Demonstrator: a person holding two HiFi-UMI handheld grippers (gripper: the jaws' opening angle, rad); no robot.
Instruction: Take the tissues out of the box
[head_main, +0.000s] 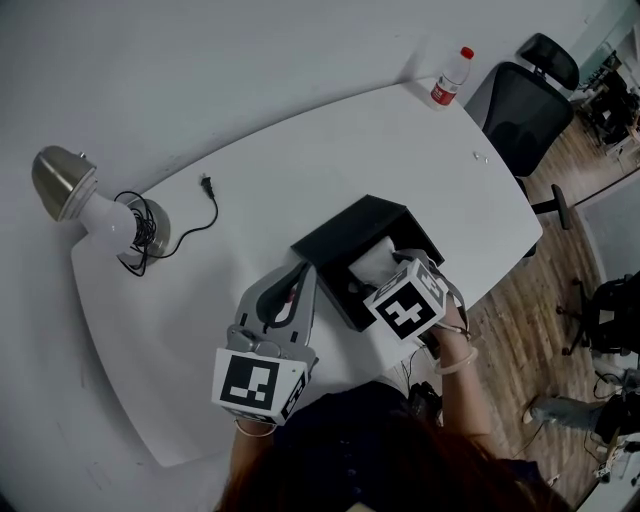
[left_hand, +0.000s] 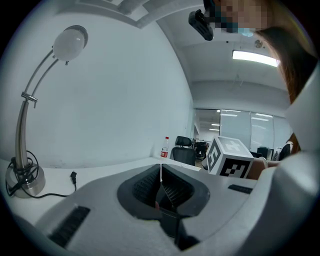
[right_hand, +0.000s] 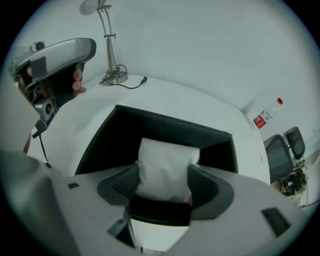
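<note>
Our right gripper (right_hand: 164, 186) pinched the tissue pack (right_hand: 168, 157), upright between its jaws within the black box (right_hand: 165, 122) ahead (a hold for lifting out, we judged); our left gripper (left_hand: 161, 186), closed and empty, hung clear.

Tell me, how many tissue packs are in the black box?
1. The white tissue pack sits in the black box, between the jaws of the right gripper, which touch both its sides. More could be hidden under it or behind the gripper.
</note>
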